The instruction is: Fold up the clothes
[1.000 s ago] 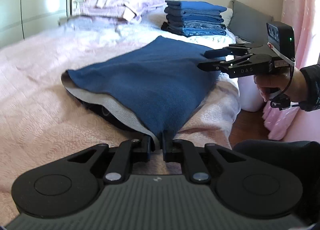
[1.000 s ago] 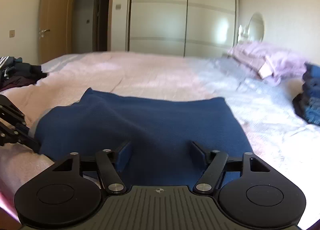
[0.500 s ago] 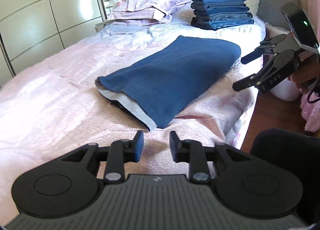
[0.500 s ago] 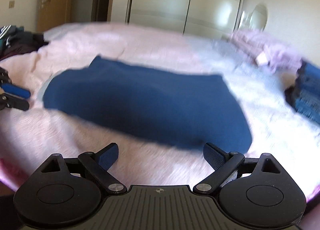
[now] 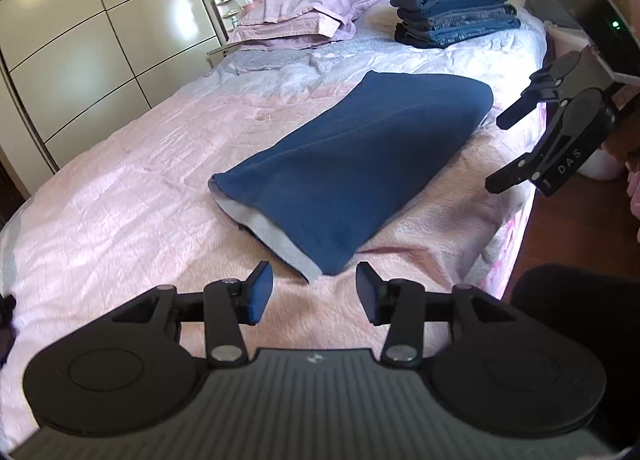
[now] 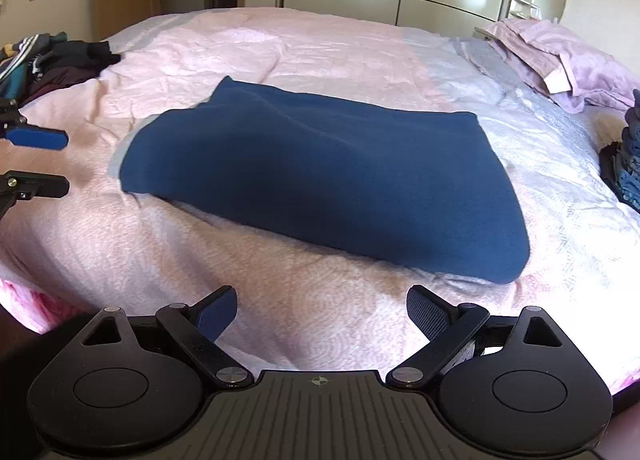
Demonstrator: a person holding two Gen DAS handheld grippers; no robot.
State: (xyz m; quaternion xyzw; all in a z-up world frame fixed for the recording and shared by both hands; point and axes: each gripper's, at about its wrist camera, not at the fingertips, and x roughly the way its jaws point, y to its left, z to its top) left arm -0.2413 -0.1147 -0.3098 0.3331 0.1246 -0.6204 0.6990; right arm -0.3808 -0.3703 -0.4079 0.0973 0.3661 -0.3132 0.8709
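Both tools (image 5: 314,292) (image 6: 320,314) agape, empty, off folded blue garment (image 5: 360,164) on bed (image 5: 140,180).

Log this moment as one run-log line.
left gripper: open, empty | right gripper: open, empty | blue garment: folded on bed | blue stack: near pillows

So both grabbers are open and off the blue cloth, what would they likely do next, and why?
Probably bring both down to pinch the blue garment at its short ends for another fold. It lies long and flat on the bed, while the finished stack is far more compact. The left gripper hovers open by its near end; the right gripper is open beside it.
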